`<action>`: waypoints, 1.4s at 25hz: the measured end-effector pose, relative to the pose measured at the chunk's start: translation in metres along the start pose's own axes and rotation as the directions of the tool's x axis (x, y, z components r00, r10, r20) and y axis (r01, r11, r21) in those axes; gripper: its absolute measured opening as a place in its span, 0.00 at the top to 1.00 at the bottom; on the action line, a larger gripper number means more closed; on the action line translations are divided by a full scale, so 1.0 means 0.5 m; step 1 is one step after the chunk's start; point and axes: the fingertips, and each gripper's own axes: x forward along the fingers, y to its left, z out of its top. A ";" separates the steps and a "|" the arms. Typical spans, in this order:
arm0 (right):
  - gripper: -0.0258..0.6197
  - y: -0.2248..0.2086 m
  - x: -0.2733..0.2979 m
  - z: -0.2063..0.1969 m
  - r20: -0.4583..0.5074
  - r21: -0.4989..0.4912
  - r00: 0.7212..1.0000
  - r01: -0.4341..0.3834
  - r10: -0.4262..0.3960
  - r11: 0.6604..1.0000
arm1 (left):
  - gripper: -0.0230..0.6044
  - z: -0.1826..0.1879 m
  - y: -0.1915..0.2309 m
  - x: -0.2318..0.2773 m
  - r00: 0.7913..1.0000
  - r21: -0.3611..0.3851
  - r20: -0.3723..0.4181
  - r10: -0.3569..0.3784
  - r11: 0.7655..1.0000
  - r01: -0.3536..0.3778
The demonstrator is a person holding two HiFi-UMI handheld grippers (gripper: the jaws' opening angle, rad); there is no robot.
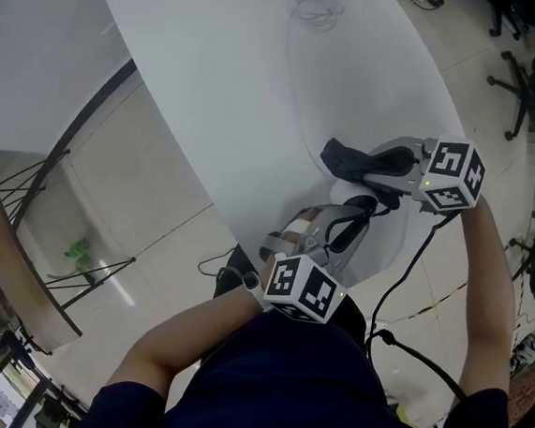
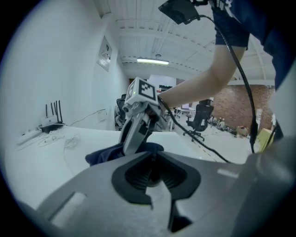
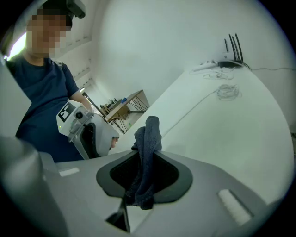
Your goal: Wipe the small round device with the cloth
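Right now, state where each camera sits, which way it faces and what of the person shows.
Head view: worn by the person, facing steeply down at the table; both arms, left gripper, right gripper show.
Left gripper view: on the left gripper, facing the right gripper and its arm.
Right gripper view: on the right gripper, facing the held cloth, left gripper, torso.
Shared: all three show the cloth.

The small round device cannot be made out behind the left gripper (image 1: 364,208) and cloth (image 1: 343,157).

Navy cloth (image 3: 147,152); white table (image 1: 252,85); blk/wht marker cubes (image 1: 455,175).
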 end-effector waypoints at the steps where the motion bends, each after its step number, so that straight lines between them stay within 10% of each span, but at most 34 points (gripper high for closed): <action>1: 0.82 -0.010 0.013 -0.013 -0.026 0.012 1.000 -0.010 0.010 1.000 | 0.91 0.000 0.000 -0.001 1.000 0.000 0.001 0.000 1.000 0.000; 7: 0.82 -0.052 0.086 -0.083 -0.165 0.038 0.986 -0.022 0.028 0.999 | 0.90 -0.005 0.003 -0.009 1.000 0.003 -0.006 -0.010 1.000 0.010; 12: 0.82 -0.058 0.035 -0.024 0.051 0.142 0.996 0.062 -0.070 0.988 | 0.84 0.018 0.026 -0.057 0.998 -0.032 0.063 0.003 0.999 -0.001; 18: 0.82 0.026 -0.123 0.067 0.360 0.203 0.866 0.291 -0.348 0.935 | 0.82 -0.013 0.122 -0.116 0.995 -0.167 0.057 0.086 0.983 -0.075; 23: 0.82 0.153 -0.170 0.090 0.463 0.102 0.664 0.619 -0.588 0.779 | 0.81 -0.061 0.162 -0.129 0.995 -0.230 0.002 0.102 0.968 -0.099; 29: 0.82 0.207 -0.082 0.004 0.352 -0.030 0.503 0.849 -0.790 0.527 | 0.81 -0.053 0.122 -0.084 1.000 -0.200 -0.015 0.006 0.980 -0.009; 32: 0.82 0.206 -0.042 -0.014 0.350 -0.136 0.467 0.883 -0.812 0.449 | 0.81 -0.056 0.115 -0.060 0.999 -0.252 -0.031 -0.039 0.967 0.030; 35: 0.82 0.220 -0.010 -0.033 0.351 -0.242 0.498 0.866 -0.793 0.438 | 0.81 -0.063 0.120 -0.052 0.998 -0.255 -0.055 -0.043 0.967 0.028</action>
